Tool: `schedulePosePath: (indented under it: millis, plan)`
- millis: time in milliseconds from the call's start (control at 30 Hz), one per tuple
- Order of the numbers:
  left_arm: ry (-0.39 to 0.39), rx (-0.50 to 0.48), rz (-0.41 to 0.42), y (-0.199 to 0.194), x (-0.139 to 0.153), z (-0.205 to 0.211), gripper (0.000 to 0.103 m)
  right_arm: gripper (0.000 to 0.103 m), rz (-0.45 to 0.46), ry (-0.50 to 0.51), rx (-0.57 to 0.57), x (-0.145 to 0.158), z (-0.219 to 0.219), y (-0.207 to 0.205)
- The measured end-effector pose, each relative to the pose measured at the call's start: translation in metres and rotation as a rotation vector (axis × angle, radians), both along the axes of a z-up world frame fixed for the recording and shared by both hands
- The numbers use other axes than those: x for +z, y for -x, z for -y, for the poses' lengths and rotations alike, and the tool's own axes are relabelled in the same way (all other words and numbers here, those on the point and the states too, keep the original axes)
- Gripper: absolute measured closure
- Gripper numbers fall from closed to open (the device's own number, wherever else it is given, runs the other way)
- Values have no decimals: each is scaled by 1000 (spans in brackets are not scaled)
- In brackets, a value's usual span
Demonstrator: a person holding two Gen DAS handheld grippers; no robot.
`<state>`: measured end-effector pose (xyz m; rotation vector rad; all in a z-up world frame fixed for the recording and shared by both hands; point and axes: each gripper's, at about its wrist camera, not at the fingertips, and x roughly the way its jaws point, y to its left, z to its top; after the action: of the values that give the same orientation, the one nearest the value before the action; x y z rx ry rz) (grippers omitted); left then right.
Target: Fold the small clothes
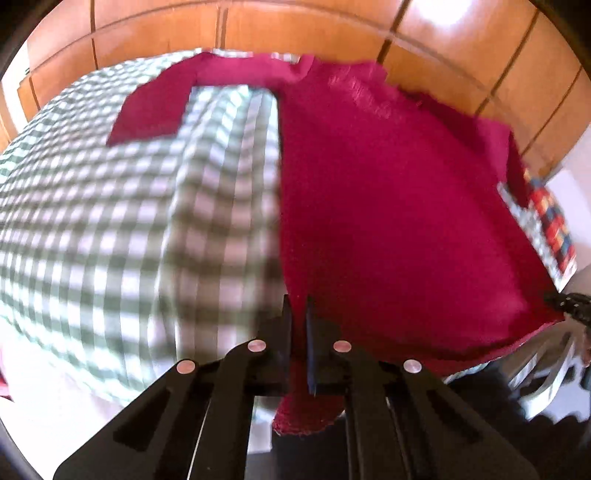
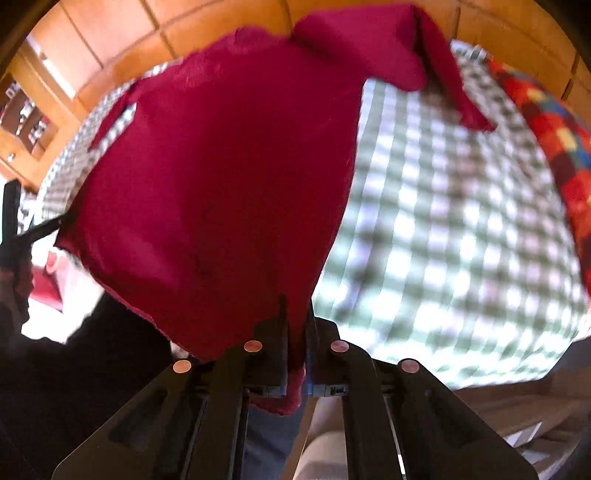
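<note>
A dark red long-sleeved top (image 1: 388,206) is held stretched above a bed with a green-and-white checked cover (image 1: 110,221). My left gripper (image 1: 298,314) is shut on one bottom corner of the top; a bit of hem hangs below the jaws. One sleeve (image 1: 155,107) lies out to the left on the cover. In the right wrist view my right gripper (image 2: 296,314) is shut on the other bottom corner of the top (image 2: 221,184). The other sleeve (image 2: 454,81) droops over the checked cover (image 2: 461,240). The left gripper's tip (image 2: 40,229) shows at the far corner.
Orange-brown wooden wardrobe doors (image 1: 295,26) stand behind the bed. A multicoloured patchwork blanket (image 2: 554,140) lies along the bed's right side and also shows in the left wrist view (image 1: 550,221). A shelf niche (image 2: 26,114) is at the left.
</note>
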<state>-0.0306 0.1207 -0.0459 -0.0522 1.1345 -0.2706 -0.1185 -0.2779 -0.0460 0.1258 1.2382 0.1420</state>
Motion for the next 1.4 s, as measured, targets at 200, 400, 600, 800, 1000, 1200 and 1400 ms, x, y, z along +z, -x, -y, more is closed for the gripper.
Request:
schedulePosePath:
  millis: [200,400,600,800,1000,1200,1400]
  plan:
    - [-38,34,22,5,10,-5,74,65,89,7,-133,19,37,-20]
    - [-68,61,159,-12,42,10,63,43,244,173,-424,25,115,-77]
    - [-23,0,224,-30,57,53,56,51,224,473,-459,-8,143,-146]
    - [-18,-99,237,-37,50,106,53,97,252,413,-435,29,152,-134]
    - [-6,-173,195,-46,37,132,53,97,401,371,-557,129,190,-92]
    - [8,-194,182,-56,30,146,51,97,300,444,-762,141,276,-111]
    - [-6,-184,159,-60,25,147,49,98,140,539,-873,92,338,-142]
